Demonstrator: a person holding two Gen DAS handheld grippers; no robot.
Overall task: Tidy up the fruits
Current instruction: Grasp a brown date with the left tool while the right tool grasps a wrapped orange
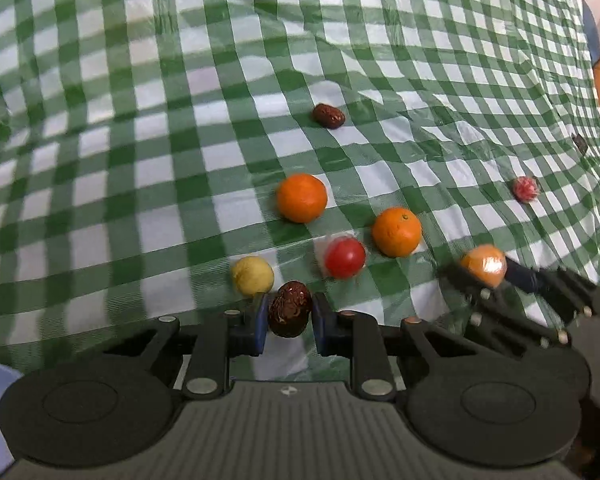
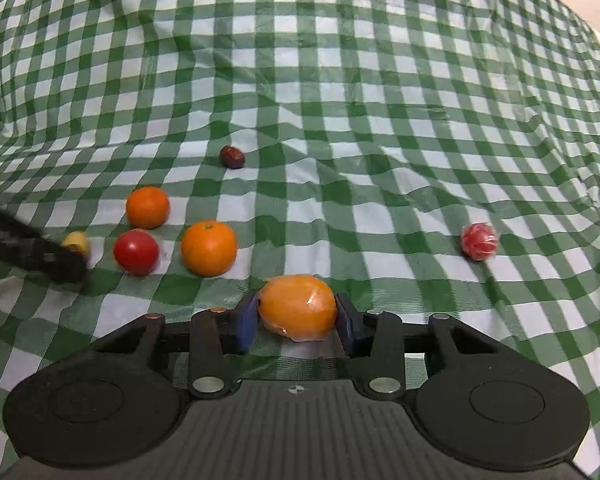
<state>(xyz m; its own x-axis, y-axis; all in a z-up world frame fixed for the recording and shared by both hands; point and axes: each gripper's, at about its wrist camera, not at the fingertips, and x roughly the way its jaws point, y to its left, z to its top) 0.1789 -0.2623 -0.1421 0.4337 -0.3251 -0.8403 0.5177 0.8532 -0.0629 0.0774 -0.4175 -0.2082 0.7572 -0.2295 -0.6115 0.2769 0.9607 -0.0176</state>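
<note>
Left gripper [image 1: 290,316] clamps a date [image 1: 289,314], right gripper [image 2: 296,318] grips the wrapped orange [image 2: 297,307] — lift both straight up, gently, clear of the tomato [image 1: 345,258].

wide open checked cloth [image 2: 340,80] across the whole upper half of the right wrist view, nothing standing there but one dark date [image 2: 232,157] near centre. lower left is crowded: two oranges [image 2: 208,248], a red tomato [image 2: 136,252] and a yellow fruit [image 2: 76,242] sit close together, with the left tool [image 2: 64,264] reaching in from the left edge. on the right, only a wrapped red fruit [image 2: 479,241], with clear lanes either side of it.
</note>
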